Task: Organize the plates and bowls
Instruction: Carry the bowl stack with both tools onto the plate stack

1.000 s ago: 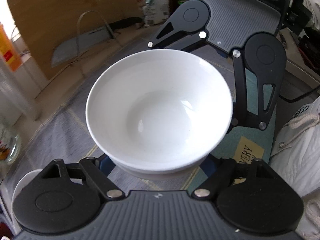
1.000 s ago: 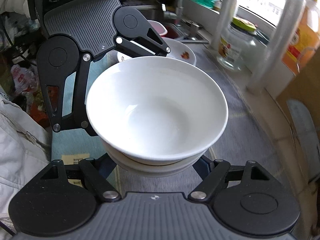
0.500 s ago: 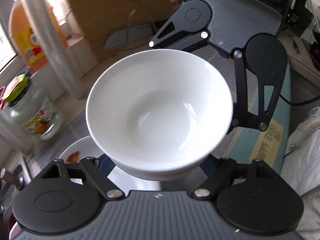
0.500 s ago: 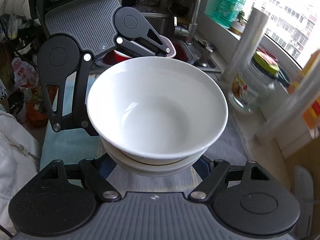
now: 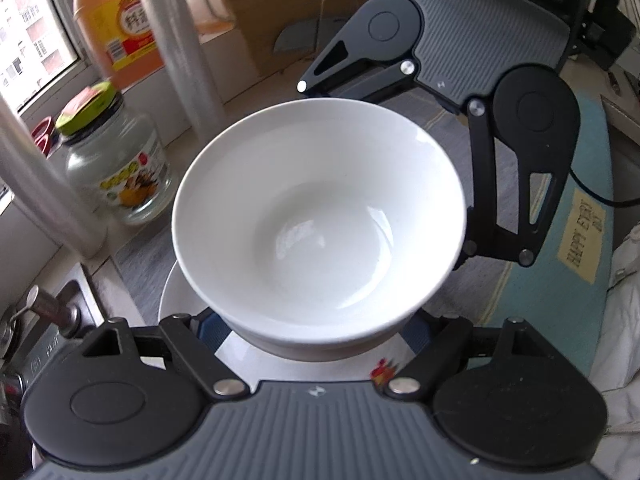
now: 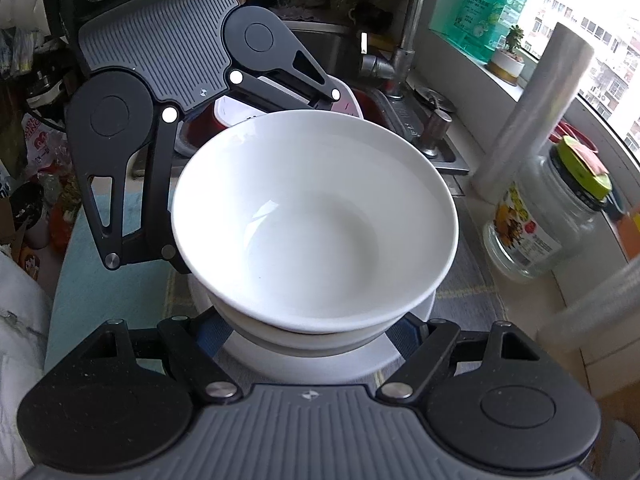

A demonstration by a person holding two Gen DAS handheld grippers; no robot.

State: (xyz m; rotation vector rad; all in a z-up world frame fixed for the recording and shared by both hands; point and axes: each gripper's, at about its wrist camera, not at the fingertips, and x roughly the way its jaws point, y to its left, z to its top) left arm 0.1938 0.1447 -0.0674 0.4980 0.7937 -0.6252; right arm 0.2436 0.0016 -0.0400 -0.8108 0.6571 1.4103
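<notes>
A stack of white bowls is held between my two grippers, one from each side, above a white plate with a red pattern on the grey cloth. My left gripper is shut on the near side of the stack; the right gripper's body faces it across the bowls. In the right wrist view the stack shows two nested bowls, my right gripper is shut on it, and the plate lies under it. The fingertips are hidden under the bowls.
A glass jar with a green lid, clear plastic rolls and an orange bottle stand by the window. A sink with a tap and a red basin holding a white dish lies beyond.
Both grippers have carried the bowl stack toward the sink end of the counter. The patterned plate is now directly under the stack. The grip is unchanged.
</notes>
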